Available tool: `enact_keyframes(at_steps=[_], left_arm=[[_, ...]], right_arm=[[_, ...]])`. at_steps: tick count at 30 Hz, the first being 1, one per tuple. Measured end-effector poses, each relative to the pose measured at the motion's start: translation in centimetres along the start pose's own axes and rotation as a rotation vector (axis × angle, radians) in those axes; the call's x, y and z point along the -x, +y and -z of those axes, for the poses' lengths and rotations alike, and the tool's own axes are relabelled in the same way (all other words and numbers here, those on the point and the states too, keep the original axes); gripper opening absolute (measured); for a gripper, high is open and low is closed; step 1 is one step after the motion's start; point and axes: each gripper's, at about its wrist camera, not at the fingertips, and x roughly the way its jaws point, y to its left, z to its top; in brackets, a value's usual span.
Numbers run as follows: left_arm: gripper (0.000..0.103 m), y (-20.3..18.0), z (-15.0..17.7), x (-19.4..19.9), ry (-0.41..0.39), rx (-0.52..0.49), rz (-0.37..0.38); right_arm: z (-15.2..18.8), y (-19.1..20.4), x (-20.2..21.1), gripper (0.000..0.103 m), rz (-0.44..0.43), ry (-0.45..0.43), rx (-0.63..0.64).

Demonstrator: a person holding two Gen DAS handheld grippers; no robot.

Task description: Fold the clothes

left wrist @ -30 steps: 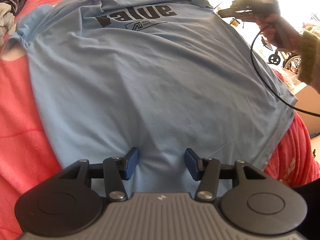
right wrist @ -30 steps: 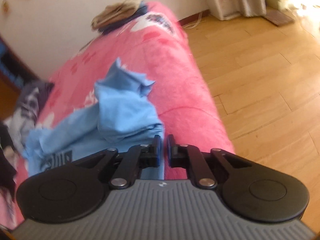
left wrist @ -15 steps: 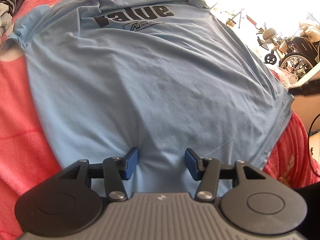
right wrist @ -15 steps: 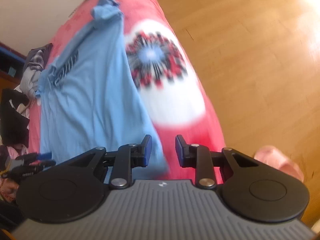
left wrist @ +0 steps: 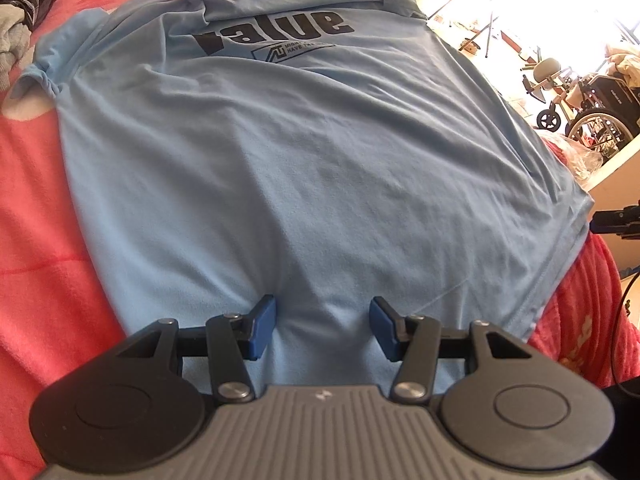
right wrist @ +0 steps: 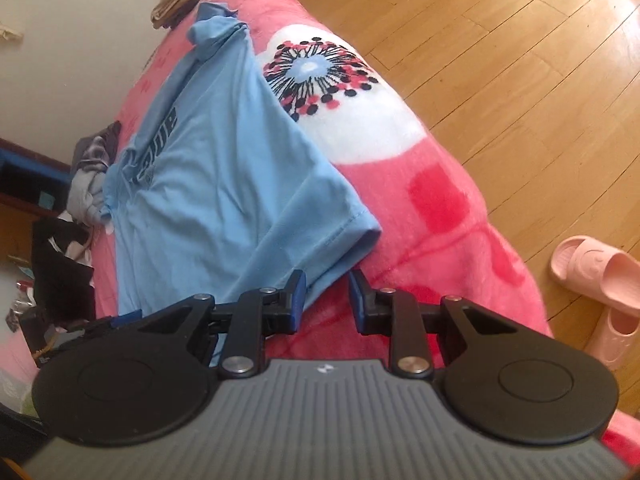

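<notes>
A light blue T-shirt (left wrist: 320, 160) with a black "value" print lies spread flat on the pink blanket (left wrist: 36, 240), collar at the far end. My left gripper (left wrist: 322, 326) rests on the near hem, open, with cloth lying under the gap and neither pad pressing it. In the right wrist view the same T-shirt (right wrist: 224, 184) runs along the bed's edge. My right gripper (right wrist: 326, 294) hovers open by a narrow gap at the shirt's near hem corner (right wrist: 360, 240), holding nothing. Its dark tip (left wrist: 600, 222) shows at the right edge of the left wrist view.
The bed drops off to a wooden floor (right wrist: 520, 60) on the right, where pink slippers (right wrist: 596, 276) lie. Loose clothes (left wrist: 16, 32) are piled at the bed's far left. A wheelchair (left wrist: 592, 108) stands beyond the bed.
The right gripper let go of the bunched blue cloth, opened, and swept along the bed's edge to the hem corner. The sleeve end now lies flat. The left gripper has not moved.
</notes>
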Motion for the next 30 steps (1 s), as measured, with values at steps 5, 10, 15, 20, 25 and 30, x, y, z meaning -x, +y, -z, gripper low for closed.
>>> enact_keyframes(at_steps=[5,10,15,20,25,30], left_arm=[[0.053,-0.1,0.0,-0.1,-0.003,-0.006,-0.007],[0.053,0.0,0.1,0.0,0.000,-0.005,-0.011],[0.053,0.1,0.2,0.0,0.004,-0.011,-0.014],[0.053,0.2,0.2,0.0,0.005,-0.009,-0.013],[0.053,0.0,0.4,-0.1,0.002,-0.017,-0.018],[0.053,-0.1,0.4,0.1,0.011,-0.033,-0.024]], right_arm=[[0.1,0.0,-0.8,0.014,0.021,-0.031,0.015],[0.7,1.1,-0.4,0.000,0.060,-0.072,0.102],[0.8,-0.8,-0.4,0.000,0.128,-0.060,0.067],[0.8,-1.1,0.8,0.001,0.145,-0.108,0.037],[0.1,3.4,1.5,0.002,0.150,-0.151,0.253],[0.2,10.5,-4.3,0.002,0.138,0.005,0.636]])
